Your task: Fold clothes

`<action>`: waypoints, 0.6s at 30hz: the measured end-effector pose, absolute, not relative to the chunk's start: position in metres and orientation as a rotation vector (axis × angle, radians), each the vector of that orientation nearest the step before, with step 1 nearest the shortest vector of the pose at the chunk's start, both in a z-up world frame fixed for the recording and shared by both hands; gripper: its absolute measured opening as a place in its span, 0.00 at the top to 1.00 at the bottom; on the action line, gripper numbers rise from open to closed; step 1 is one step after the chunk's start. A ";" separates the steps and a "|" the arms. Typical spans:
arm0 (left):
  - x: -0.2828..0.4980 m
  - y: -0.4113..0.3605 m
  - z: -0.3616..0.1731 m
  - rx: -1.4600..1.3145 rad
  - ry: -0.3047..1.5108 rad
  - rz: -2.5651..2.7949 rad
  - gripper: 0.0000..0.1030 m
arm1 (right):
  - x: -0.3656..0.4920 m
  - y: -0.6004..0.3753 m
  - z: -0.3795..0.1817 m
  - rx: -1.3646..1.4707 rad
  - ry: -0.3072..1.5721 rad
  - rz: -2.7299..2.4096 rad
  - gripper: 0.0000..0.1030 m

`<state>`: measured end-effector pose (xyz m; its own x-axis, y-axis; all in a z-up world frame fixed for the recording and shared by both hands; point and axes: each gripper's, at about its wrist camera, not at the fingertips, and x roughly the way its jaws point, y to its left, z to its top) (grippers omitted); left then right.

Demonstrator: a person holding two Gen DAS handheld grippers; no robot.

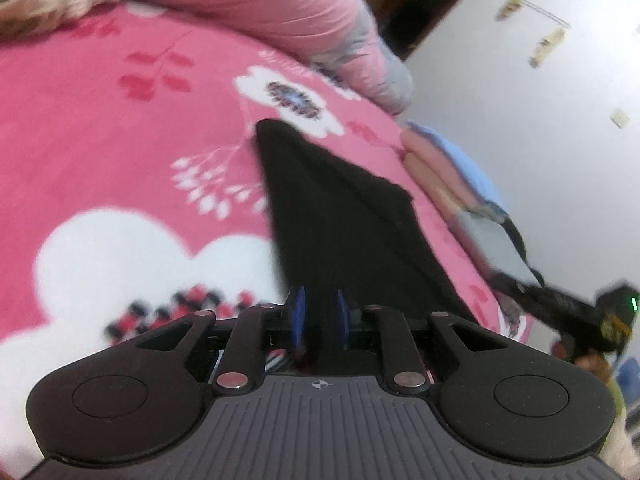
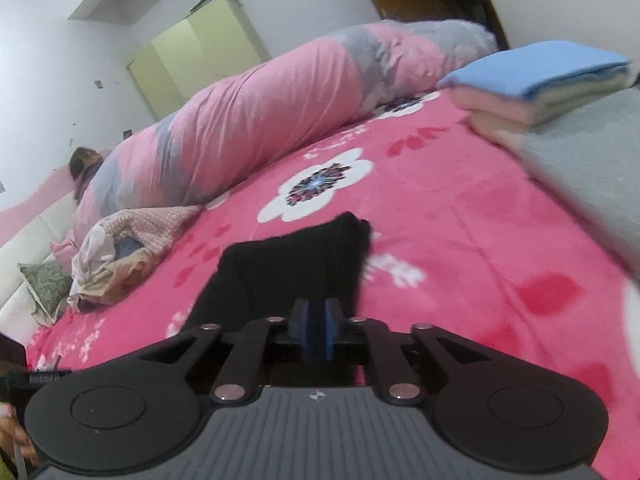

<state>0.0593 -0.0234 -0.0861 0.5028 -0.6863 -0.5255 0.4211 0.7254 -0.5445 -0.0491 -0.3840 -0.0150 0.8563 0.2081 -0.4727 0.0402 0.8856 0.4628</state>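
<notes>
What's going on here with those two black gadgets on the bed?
A person is folding clothes with a handheld gripper in each hand. Both the left gripper and the right gripper pinch a black garment, holding it over the pink flowered blanket. A stack of folded clothes already sits near the bed's edge, and a crumpled pile waits further off.

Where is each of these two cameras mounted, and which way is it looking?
Left wrist view: on the left gripper, looking along its blue fingers at the black garment on the pink floral bedspread; the right gripper shows at the right edge.
Right wrist view: on the right gripper, facing the same garment, with the quilt roll beyond.
Both share garment, bedspread, quilt roll and folded stack.
</notes>
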 end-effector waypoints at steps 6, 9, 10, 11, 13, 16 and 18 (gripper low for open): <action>0.061 -0.057 -0.108 -0.289 0.857 -0.740 0.83 | 0.013 -0.386 -0.035 0.498 0.623 0.116 0.66; 0.061 -0.053 -0.117 -0.322 0.869 -0.745 0.83 | 0.024 -0.387 -0.045 0.496 0.643 0.112 0.92; 0.062 -0.052 -0.117 -0.327 0.871 -0.748 0.83 | 0.027 -0.388 -0.048 0.496 0.650 0.108 0.96; 0.063 -0.051 -0.118 -0.331 0.874 -0.751 0.83 | 0.029 -0.389 -0.051 0.500 0.654 0.101 0.97; 0.063 -0.051 -0.118 -0.327 0.872 -0.758 0.83 | 0.025 -0.398 -0.057 0.544 0.637 0.056 0.97; 0.064 -0.051 -0.120 -0.324 0.870 -0.765 0.83 | 0.023 -0.415 -0.078 0.662 0.656 0.043 0.98; 0.064 -0.051 -0.121 -0.322 0.870 -0.769 0.83 | 0.022 -0.418 -0.078 0.672 0.651 0.067 0.97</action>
<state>0.0639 -0.0506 -0.1208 0.4034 -0.7201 -0.5646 0.4723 0.6924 -0.5455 0.0222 -0.4178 -0.0780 0.8014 0.2606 -0.5384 0.1453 0.7883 0.5979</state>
